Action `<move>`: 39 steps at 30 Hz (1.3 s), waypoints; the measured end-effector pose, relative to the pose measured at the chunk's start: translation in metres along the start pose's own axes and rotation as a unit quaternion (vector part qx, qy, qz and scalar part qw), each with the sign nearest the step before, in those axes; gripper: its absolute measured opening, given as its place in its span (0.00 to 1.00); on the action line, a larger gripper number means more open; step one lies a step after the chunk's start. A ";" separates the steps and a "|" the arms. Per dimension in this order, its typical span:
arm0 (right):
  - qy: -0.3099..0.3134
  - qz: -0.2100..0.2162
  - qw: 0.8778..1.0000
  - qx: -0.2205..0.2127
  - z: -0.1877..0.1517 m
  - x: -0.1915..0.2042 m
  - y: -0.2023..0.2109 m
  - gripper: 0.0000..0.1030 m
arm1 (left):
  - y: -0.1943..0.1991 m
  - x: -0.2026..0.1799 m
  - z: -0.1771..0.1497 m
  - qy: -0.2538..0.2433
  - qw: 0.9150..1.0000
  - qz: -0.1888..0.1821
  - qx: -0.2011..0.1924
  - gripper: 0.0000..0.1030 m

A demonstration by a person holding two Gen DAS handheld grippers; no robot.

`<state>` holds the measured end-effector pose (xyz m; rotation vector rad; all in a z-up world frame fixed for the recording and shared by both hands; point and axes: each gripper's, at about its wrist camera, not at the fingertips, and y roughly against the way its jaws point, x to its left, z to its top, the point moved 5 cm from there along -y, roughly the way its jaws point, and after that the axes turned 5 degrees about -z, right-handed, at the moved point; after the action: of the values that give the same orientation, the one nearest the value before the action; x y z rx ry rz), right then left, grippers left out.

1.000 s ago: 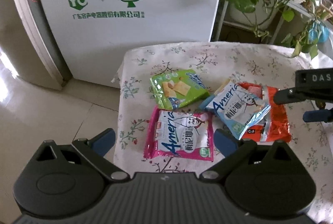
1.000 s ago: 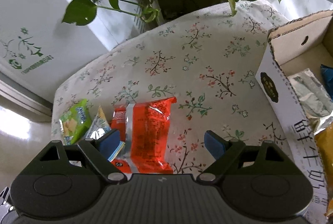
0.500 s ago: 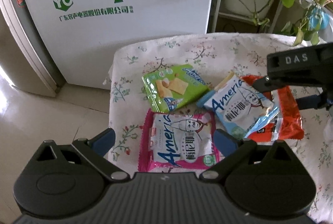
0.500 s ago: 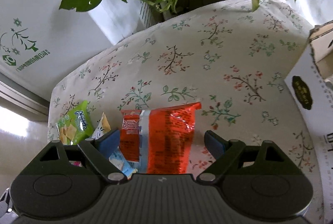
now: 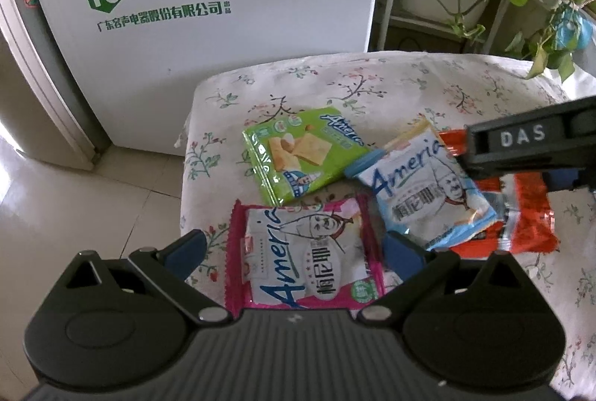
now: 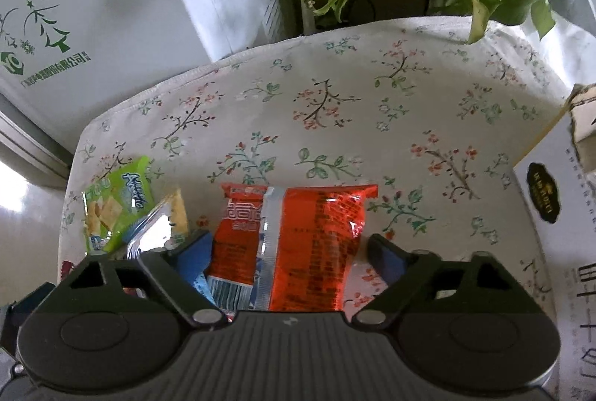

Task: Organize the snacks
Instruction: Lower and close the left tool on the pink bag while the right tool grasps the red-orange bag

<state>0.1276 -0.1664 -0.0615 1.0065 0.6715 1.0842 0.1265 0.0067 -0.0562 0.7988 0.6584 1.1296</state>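
Floral cloth covers the counter (image 6: pixel 335 125), where four packets lie near its left edge, none yet in the cardboard box (image 6: pixel 558 200) at the right edge. Right gripper (image 6: pixel 287 248) has been closing its jaws around the orange packet (image 6: pixel 309 233), not yet pinching; left gripper (image 5: pixel 294 252) hangs open astride the pink packet (image 5: pixel 301 252).

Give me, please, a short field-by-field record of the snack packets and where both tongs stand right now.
surface: floral tablecloth
pink packet: flat, between the open left tongs, pads clear
orange packet: between the right tongs, jaws just been closing, pads not yet pressing
blue packet: overlaps the orange packet
green packet: lies apart, behind the pink one
cardboard box: at the right edge
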 end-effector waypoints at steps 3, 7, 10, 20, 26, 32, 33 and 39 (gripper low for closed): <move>-0.001 0.003 1.000 -0.001 0.000 -0.004 0.003 0.78 | -0.003 0.001 -0.002 0.017 1.000 -0.010 0.004 0.95; -0.007 0.016 1.000 0.003 0.000 -0.011 0.006 0.76 | -0.001 0.000 -0.002 0.020 1.000 -0.017 0.003 0.88; -0.008 0.019 1.000 0.006 0.000 -0.012 0.008 0.76 | 0.002 -0.002 -0.002 0.013 1.000 -0.020 0.001 0.80; -0.004 0.014 1.000 0.009 -0.003 -0.020 0.014 0.76 | 0.009 -0.007 -0.002 0.018 0.999 -0.039 0.000 0.71; -0.002 0.010 1.000 0.013 -0.006 -0.026 0.013 0.76 | 0.007 -0.009 -0.004 0.005 1.000 -0.030 -0.002 0.78; 0.020 0.005 1.000 0.012 -0.008 -0.022 0.012 0.77 | 0.005 -0.009 -0.003 0.008 1.000 -0.014 -0.005 0.74; 0.023 0.004 1.000 0.011 -0.009 -0.021 0.013 0.76 | 0.006 -0.010 -0.003 0.005 1.000 -0.016 -0.006 0.72; 0.041 0.008 0.999 0.007 -0.011 -0.018 0.017 0.76 | 0.013 -0.011 -0.003 0.009 1.000 -0.026 -0.004 0.63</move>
<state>0.1051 -0.1775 -0.0508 0.9850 0.7392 1.1421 0.1139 -0.0004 -0.0469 0.7610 0.6844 1.0922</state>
